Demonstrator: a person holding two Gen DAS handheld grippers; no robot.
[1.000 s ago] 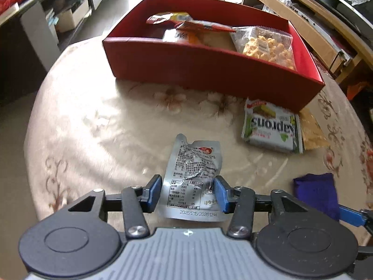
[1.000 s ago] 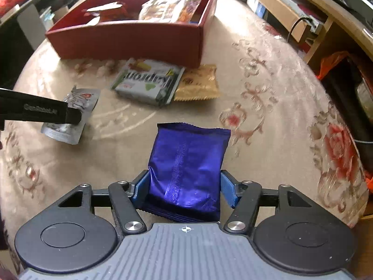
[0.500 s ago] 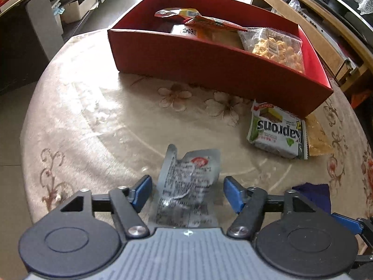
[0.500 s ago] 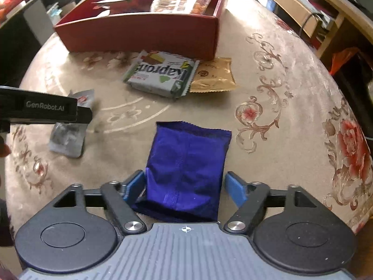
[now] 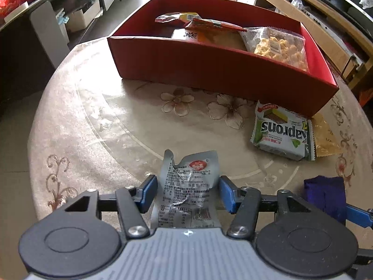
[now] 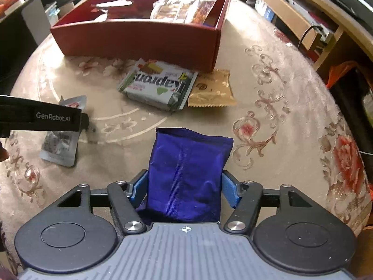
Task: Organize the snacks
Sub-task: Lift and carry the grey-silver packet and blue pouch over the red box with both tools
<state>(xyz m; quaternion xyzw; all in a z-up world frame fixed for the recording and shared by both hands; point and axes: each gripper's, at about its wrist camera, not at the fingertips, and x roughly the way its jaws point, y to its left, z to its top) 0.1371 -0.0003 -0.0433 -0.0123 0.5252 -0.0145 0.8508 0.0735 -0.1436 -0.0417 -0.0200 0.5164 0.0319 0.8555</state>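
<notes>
A silver snack pouch lies between the blue pads of my left gripper; the pads stand close to its sides, and it looks raised off the cloth. A purple packet sits between the pads of my right gripper, which touch its sides. The red box stands at the back of the round table and holds several snack bags. A green and white Kaprons wafer pack and a gold sachet lie in front of the box.
The table has a beige floral cloth. My left gripper's arm crosses the left of the right wrist view above the silver pouch. A wooden shelf unit stands behind the table at right.
Both grippers have narrowed around their packets. The left gripper has come up and forward with the silver pouch; the right has moved forward over the purple packet.
</notes>
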